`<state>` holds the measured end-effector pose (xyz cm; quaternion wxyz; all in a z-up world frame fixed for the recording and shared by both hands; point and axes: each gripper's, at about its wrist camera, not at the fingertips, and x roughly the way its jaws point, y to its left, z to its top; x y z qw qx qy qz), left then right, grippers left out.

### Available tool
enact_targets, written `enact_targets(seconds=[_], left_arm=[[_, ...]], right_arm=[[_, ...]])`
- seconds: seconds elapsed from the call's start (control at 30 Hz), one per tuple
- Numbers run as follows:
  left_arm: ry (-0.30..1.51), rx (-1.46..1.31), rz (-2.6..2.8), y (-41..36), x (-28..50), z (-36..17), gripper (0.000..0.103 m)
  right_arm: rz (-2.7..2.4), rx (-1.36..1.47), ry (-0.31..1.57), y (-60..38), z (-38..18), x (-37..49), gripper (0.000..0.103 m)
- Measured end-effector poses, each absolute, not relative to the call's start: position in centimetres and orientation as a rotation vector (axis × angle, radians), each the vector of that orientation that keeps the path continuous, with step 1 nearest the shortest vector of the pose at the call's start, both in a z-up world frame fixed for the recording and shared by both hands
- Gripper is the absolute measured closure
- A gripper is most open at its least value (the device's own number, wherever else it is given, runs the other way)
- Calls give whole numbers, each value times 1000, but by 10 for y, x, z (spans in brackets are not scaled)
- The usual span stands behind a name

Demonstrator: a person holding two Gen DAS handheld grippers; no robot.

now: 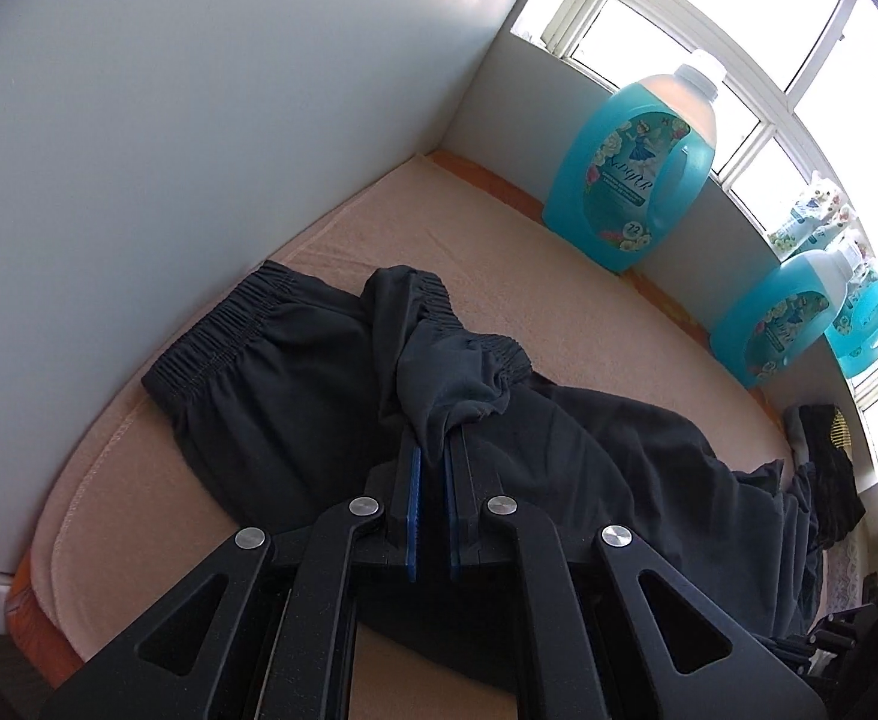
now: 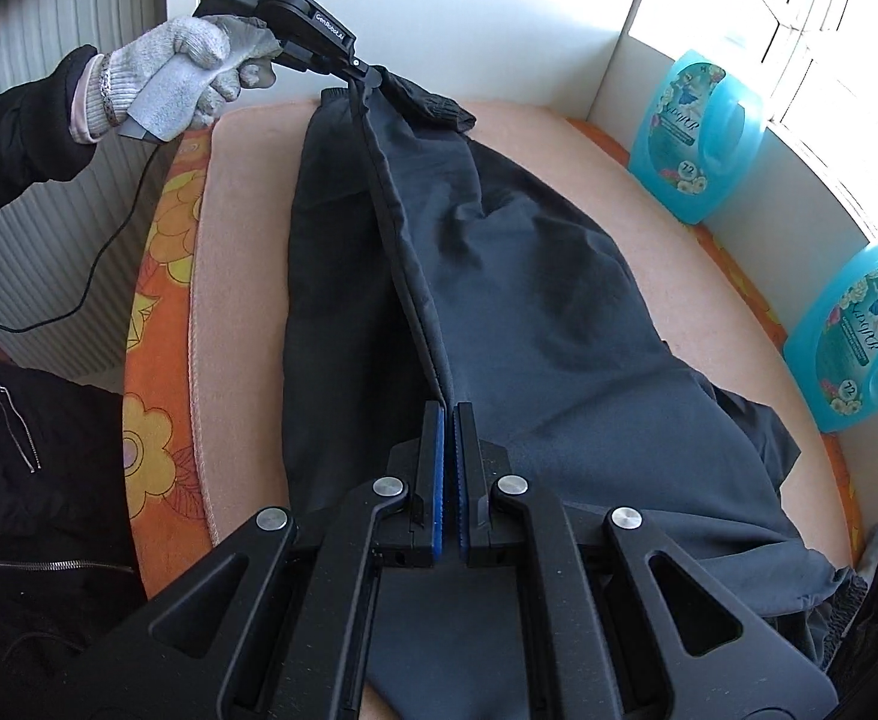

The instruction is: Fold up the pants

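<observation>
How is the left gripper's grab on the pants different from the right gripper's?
The left gripper pinches bunched cloth at the waistband end; the right gripper pinches a thin, taut edge further down the pants. The left one's fingers show a small gap around the wad; the right one's are almost touching. Both are shut on the same dark pants, lifting that edge.

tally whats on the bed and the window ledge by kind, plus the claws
dark pants: 1
blue detergent jugs: 3 in the left wrist view
peach towel under the pants: 1
claws: 2, left claw and right claw, both clamped on the pants
total: 7
</observation>
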<state>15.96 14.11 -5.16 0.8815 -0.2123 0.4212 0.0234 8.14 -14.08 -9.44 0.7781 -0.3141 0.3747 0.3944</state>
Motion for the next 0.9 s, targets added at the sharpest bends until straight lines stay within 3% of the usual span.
enact_targets(seconds=[0.17, 0.33, 0.37, 0.9], left_arm=[[899, -352, 70, 142, 144, -57, 93], [849, -264, 46, 132, 142, -37, 65], [844, -236, 35, 127, 146, -34, 63], [959, -48, -25, 94, 204, -67, 59]], right_arm=[[830, -653, 853, -139, -110, 83, 99], [803, -618, 880, -139, -116, 86, 99], [797, -613, 884, -139, -117, 87, 99], [712, -413, 944, -150, -138, 108, 99]])
